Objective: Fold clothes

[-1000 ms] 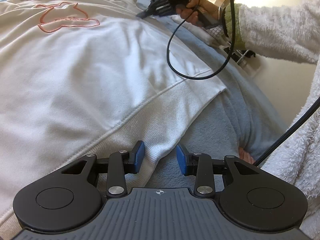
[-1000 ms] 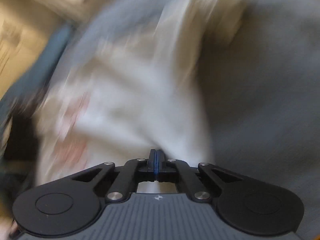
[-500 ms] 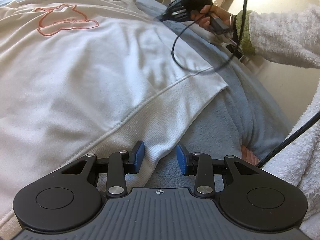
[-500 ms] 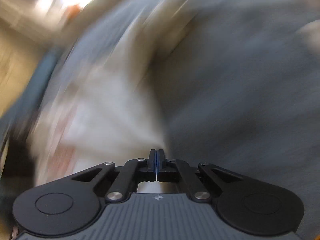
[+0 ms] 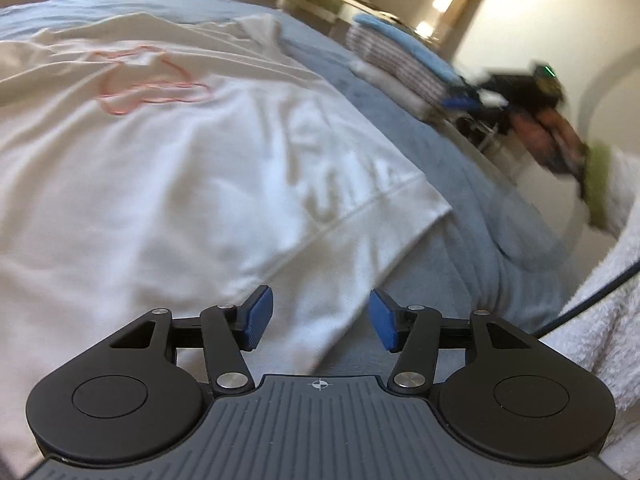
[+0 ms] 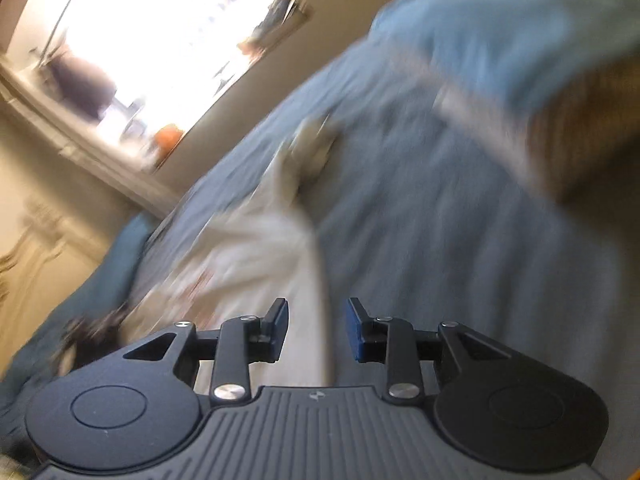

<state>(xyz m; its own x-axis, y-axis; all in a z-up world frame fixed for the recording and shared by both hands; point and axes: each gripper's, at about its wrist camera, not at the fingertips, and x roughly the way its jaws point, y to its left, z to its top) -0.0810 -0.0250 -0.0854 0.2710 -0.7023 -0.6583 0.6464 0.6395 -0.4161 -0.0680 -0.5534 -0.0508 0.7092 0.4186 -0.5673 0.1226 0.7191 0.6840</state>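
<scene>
A white sweatshirt point(image 5: 168, 184) with a pink outline print lies spread on a grey-blue bed cover point(image 5: 472, 216). My left gripper point(image 5: 321, 322) hovers just above its ribbed hem corner, jaws opening, with no cloth pinched between the blue pads. In the left wrist view the right gripper point(image 5: 476, 98) shows blurred at the far right, held by a hand in a fluffy white sleeve. The right wrist view is smeared by motion: my right gripper point(image 6: 317, 330) has its jaws opening above the sweatshirt's edge point(image 6: 256, 248), nothing between them.
A stack of folded clothes point(image 5: 400, 64) lies on the bed's far right. A bright window point(image 6: 160, 40) and beige wall stand beyond the bed. A black cable point(image 5: 592, 296) runs across the fluffy white sleeve at the right.
The left jaws have widened and the gripper rose slightly. The right gripper let go near the sweatshirt's top and swept away to the right, its shut jaws now parted.
</scene>
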